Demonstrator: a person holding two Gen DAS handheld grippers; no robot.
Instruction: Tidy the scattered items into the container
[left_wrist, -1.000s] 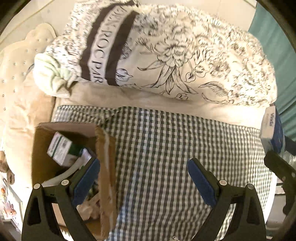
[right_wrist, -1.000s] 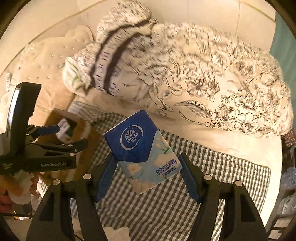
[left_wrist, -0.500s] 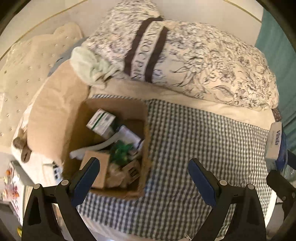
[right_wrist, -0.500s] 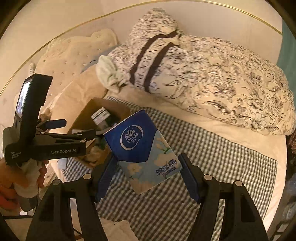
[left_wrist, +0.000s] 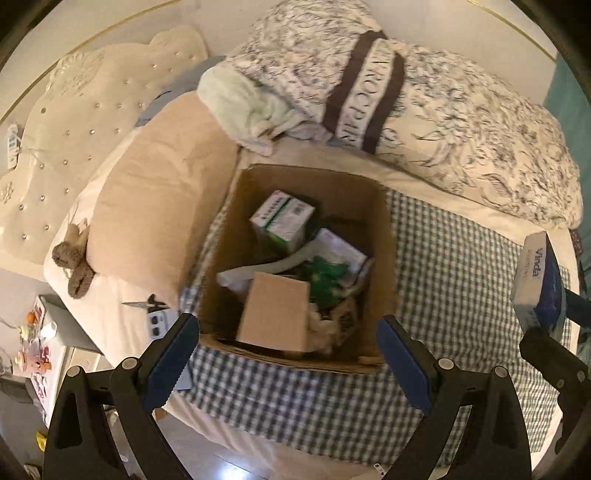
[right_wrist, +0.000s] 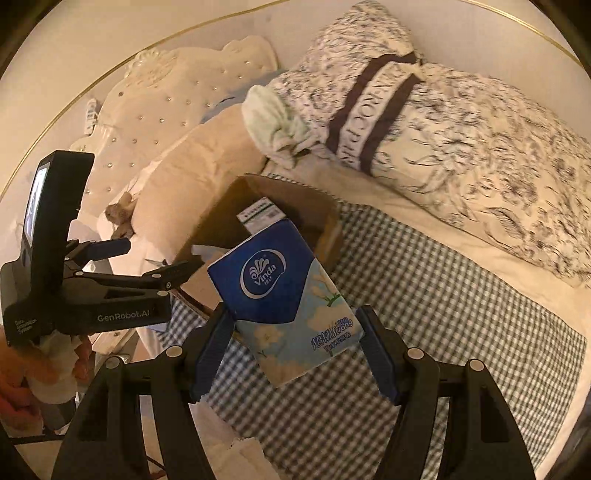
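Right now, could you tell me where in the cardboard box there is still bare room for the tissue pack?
The cardboard box is crowded across its middle and near side. Bare floor shows only along the far wall, behind the green-and-white carton. The tissue pack sits in the right tongs; the checked cloth right of the box is open.

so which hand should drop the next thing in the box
Right. The right gripper is shut on the tissue pack, held near the cardboard box. The left gripper is open and empty above the box.
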